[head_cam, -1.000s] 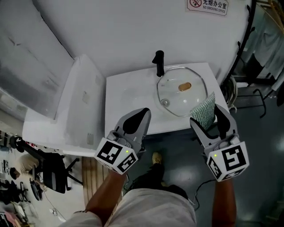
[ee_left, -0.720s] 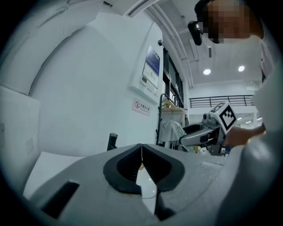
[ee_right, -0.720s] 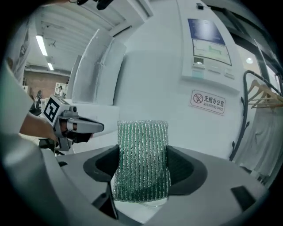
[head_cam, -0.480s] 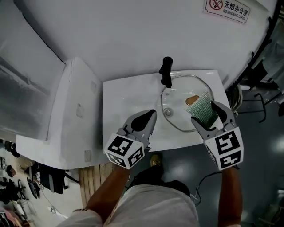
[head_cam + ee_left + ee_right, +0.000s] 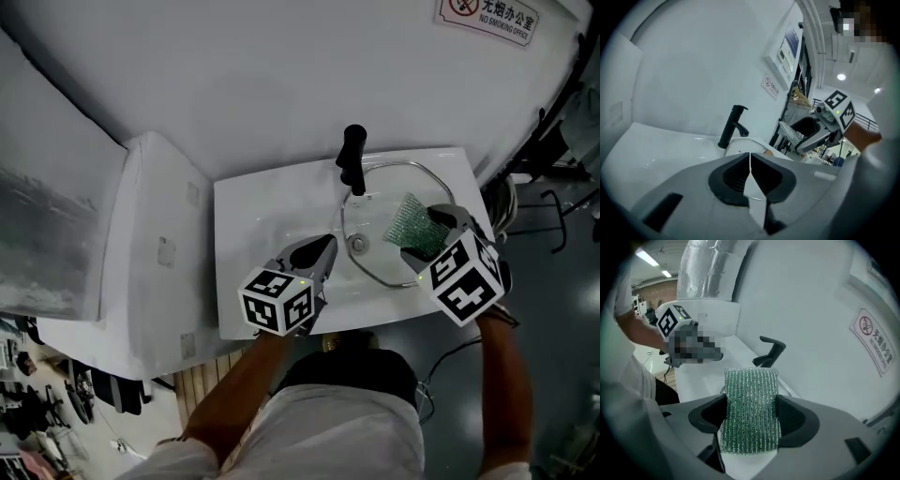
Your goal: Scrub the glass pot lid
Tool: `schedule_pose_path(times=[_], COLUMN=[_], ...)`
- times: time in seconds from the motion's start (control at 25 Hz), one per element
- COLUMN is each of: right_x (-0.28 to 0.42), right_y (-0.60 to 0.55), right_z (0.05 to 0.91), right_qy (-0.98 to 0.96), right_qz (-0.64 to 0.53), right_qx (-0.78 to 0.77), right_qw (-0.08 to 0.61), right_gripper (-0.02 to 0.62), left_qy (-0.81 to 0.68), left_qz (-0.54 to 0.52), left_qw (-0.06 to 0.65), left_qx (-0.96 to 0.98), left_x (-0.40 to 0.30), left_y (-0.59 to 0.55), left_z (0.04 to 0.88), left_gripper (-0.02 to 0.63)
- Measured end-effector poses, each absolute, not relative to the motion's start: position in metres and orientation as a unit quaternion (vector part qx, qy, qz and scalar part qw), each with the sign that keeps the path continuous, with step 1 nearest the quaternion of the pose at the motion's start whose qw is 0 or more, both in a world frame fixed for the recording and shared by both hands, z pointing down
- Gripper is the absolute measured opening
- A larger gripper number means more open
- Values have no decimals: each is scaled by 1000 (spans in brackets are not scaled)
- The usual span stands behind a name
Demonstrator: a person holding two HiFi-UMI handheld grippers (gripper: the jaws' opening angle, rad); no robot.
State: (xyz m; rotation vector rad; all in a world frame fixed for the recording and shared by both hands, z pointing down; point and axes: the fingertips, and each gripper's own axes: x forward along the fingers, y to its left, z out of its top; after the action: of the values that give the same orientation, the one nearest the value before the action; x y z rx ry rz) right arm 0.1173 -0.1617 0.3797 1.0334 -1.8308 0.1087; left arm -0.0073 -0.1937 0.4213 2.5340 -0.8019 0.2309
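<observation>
The glass pot lid (image 5: 375, 208) lies flat over the sink basin, its knob (image 5: 357, 245) near the lid's left side. My right gripper (image 5: 427, 234) is shut on a green mesh scrubbing sponge (image 5: 409, 228) and holds it over the lid's middle. The right gripper view shows the sponge (image 5: 751, 408) clamped upright between both pads. My left gripper (image 5: 323, 251) is shut with nothing in it, its tips just left of the lid's near-left rim. From the left gripper view, the lid's rim (image 5: 740, 145) lies beyond the closed jaws.
A black faucet (image 5: 353, 157) stands at the lid's far edge. The white sink counter (image 5: 262, 216) ends just in front of both grippers, with floor below. A tall white box (image 5: 141, 244) adjoins the counter's left. A white wall with a no-smoking sign (image 5: 487, 14) rises behind.
The right gripper carried the sponge from the counter's front edge forward over the lid, covering the brown spot. The left gripper came forward to the lid's near-left rim.
</observation>
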Motion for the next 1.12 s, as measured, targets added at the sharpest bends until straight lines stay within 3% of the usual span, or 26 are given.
schedule_pose_path(times=[0.44,0.6,0.84,1.12], right_x=[104,98,102,99], right_y=[-209,-222,-235,-255], right_z=[419,433,452,462], right_qy=[-749,-749,-741,-736], right_qz=[26,17,9,-22], right_qx=[276,236,189,143], right_qw=[602,619,644,661], right_gripper=[331,331,331,331], left_qy=[-298,-283,-259,-248], left_qz=[130,141,159,161], left_qw=[301,321,356,390], left_qx=[896,893,884,872], left_x=[2,8,21,31], left_y=[-225,-228,-232,-239], left_z=[464,478,501,522], left_gripper=[22,106,178,196])
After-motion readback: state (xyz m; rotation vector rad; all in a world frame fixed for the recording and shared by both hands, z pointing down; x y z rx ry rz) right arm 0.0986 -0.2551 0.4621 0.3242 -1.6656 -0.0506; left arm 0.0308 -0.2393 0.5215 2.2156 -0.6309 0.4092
